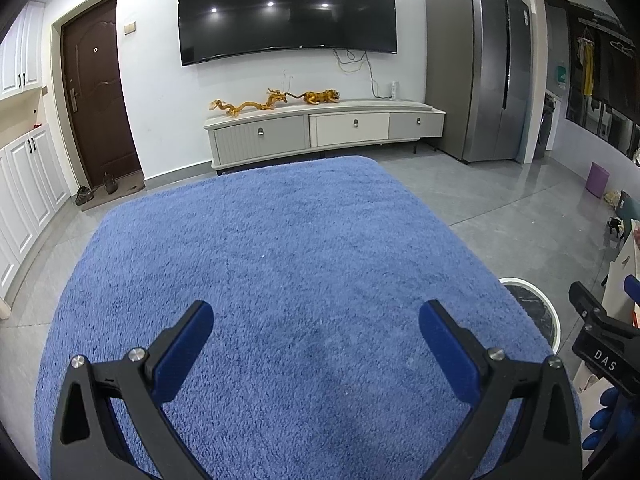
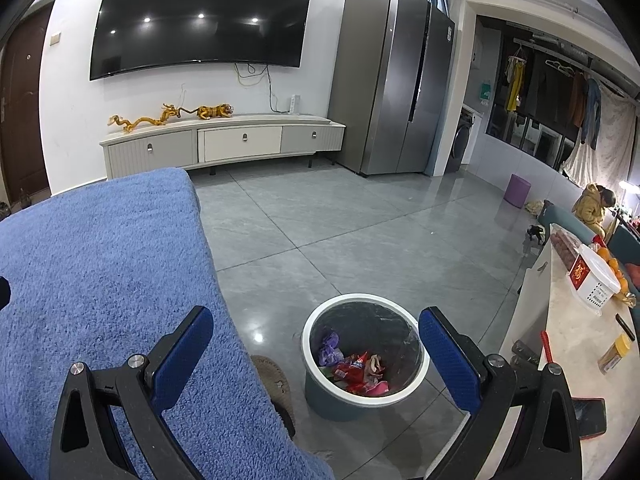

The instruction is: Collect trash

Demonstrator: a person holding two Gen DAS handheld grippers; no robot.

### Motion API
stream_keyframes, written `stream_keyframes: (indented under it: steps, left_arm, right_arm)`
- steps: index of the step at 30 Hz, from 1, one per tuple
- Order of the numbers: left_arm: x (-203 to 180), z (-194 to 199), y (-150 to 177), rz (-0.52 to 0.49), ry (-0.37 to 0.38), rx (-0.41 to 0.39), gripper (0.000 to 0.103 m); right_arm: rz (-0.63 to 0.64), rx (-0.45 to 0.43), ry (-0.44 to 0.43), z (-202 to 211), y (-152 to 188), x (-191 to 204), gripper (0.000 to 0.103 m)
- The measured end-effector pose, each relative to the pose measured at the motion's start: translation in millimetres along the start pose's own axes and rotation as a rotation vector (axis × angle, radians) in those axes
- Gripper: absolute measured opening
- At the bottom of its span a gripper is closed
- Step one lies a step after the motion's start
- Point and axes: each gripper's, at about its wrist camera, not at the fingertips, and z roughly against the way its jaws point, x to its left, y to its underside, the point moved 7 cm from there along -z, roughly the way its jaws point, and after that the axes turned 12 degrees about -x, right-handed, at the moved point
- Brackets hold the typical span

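1. The left tongs [image 1: 316, 344] hang over the blue cover [image 1: 280, 260] with their pads spread wide and nothing between them

2. The right tongs [image 2: 316, 348] are likewise wide open and empty, hanging above the bin [image 2: 362, 394], which stands on the floor [image 2: 360, 232] just right of the covered table's edge

3. The trash [image 2: 354, 368] lies in the bottom of the bin: crumpled red wrappers, a purple scrap on the left, some pink and tan pieces, all piled loosely on the dark liner

4. No loose scrap shows on the cover in either view, so I judge the collecting to be mostly or fully done, though the near part of the table is hidden behind the tongs

5. Handling, as a judgement: such wrappers are light, thin and crinkly, they fold flat under the pads and can slide out if only a corner is caught

6. The best hold would be across a bunched or folded part, with the pads closing well past the edge, not on a single slick film layer

7. The bin has a white rim and grey wall, looks stiff and light, and could tip if the tongs push on its rim

8. The soft pile of the cover may snag, so a low pick risks pinching the fabric with the wrapper

9. At the far right a second table [image 2: 576, 340] carries a box, oranges and a small jar, none of it clearly trash
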Motion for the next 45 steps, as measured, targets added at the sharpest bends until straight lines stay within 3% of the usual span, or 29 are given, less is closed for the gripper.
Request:
stream_keyframes:
  steps: [45]
  left_arm:
    - [18, 21, -1, 0.021, -0.013, -0.019, 0.103]
  right_arm:
    - [0.003, -0.029, 0.014, 26, -5, 3, 0.103]
